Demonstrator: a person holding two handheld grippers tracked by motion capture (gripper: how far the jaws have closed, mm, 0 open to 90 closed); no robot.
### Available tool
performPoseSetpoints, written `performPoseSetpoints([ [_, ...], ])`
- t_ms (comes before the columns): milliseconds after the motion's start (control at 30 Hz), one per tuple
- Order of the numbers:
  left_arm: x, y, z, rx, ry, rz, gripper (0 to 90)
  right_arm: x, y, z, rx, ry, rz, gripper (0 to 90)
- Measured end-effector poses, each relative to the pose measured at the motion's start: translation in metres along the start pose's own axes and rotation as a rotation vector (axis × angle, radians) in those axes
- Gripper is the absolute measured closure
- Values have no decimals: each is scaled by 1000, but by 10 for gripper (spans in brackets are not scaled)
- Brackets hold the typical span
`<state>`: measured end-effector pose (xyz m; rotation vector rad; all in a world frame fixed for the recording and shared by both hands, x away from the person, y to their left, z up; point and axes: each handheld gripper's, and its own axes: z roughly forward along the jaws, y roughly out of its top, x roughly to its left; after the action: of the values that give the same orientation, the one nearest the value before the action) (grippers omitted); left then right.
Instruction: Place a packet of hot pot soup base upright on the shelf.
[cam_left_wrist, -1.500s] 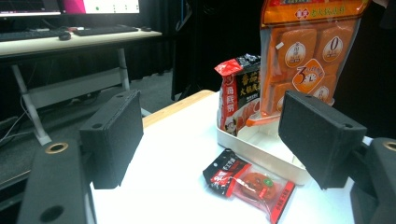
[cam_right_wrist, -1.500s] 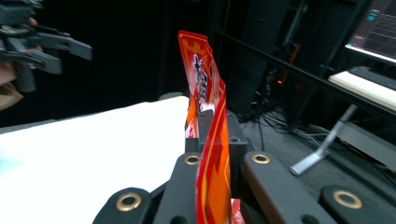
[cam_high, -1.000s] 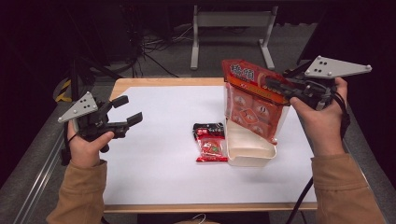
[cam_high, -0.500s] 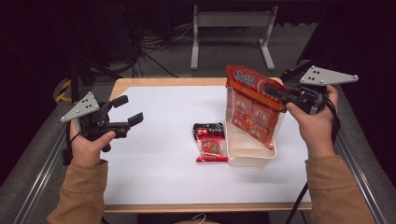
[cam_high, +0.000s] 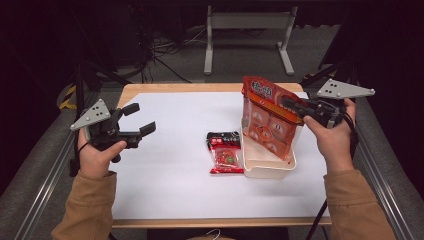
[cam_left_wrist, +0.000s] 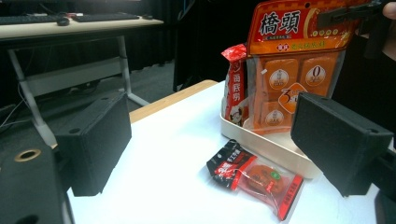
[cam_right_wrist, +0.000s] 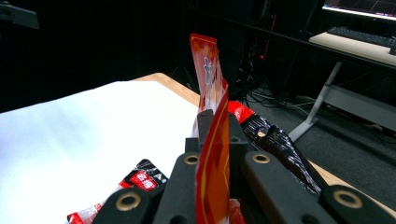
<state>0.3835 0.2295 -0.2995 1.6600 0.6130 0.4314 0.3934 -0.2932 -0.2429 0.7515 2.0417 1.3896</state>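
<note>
Right gripper (cam_high: 292, 106) fingers pinching orange bag (cam_high: 267, 117), bottom inside my white tray (cam_high: 267, 167). Left gripper (cam_high: 137, 120) fingers just opened, spread, nothing between, over counter (cam_high: 175, 125).

Orange snack pouch (cam_high: 267, 117) with a red-orange header bearing large white characters and a clear window showing individually wrapped orange squares. Held upright, slightly tilted, pinched at its top edge, bottom end down inside the cream tray (cam_high: 265, 167) near the desk's right edge. In the left gripper view, a narrower red packet (cam_left_wrist: 235, 86) standing in the tray just beside the pouch (cam_left_wrist: 294, 65).
</note>
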Motion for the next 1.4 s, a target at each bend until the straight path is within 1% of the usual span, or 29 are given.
performPoseSetpoints([
  [333, 1, -2, 2, 6, -7, -4, 130, 2, -6, 4, 11, -1, -7, 891],
  [400, 1, -2, 2, 7, -7, -6, 129, 2, -8, 5, 40, -7, -6, 891],
  [467, 1, -2, 2, 12, -9, -8, 129, 1, -12, 6, 46, -7, -4, 890],
  [567, 2, -3, 4, 14, -11, -9, 128, -2, -18, 3, 30, -1, 26, 890],
  [600, 2, -3, 5, 19, -11, -8, 127, -3, -19, 2, 29, -1, 29, 889],
  [700, 2, -4, 8, 32, -16, -10, 125, -4, -24, 0, 40, -5, 35, 887],
  [733, 2, -5, 9, 37, -20, -19, 123, -4, -26, -1, 40, -2, 40, 887],
  [833, 2, -6, 12, 35, -20, -15, 119, -4, -30, -1, 49, 2, 47, 887],
  [867, 1, -7, 14, 35, -24, -16, 118, -4, -35, -1, 63, 7, 59, 887],
  [900, 1, -7, 14, 35, -24, -16, 120, -4, -35, -1, 63, 7, 59, 887],
  [933, 1, -8, 16, 38, -27, -17, 120, -4, -40, 1, 81, 15, 68, 890],
  [967, 1, -8, 16, 38, -27, -17, 120, -4, -40, 1, 81, 15, 68, 890],
  [1033, 1, -9, 18, 40, -28, -16, 120, -3, -46, 3, 81, 25, 74, 890],
  [1100, 2, -9, 20, 45, -32, -18, 120, -3, -49, 2, 74, 28, 81, 892],
  [1133, 2, -9, 21, 49, -33, -19, 119, -3, -50, 1, 69, 31, 93, 892],
  [1167, 2, -10, 22, 52, -34, -19, 119, -3, -51, 1, 72, 35, 96, 893],
  [1300, 3, -11, 24, 65, -39, -23, 116, -3, -53, 0, 80, 35, 98, 892],
  [1400, 3, -13, 28, 90, -48, -27, 110, -2, -54, -2, 85, 34, 98, 891],
])
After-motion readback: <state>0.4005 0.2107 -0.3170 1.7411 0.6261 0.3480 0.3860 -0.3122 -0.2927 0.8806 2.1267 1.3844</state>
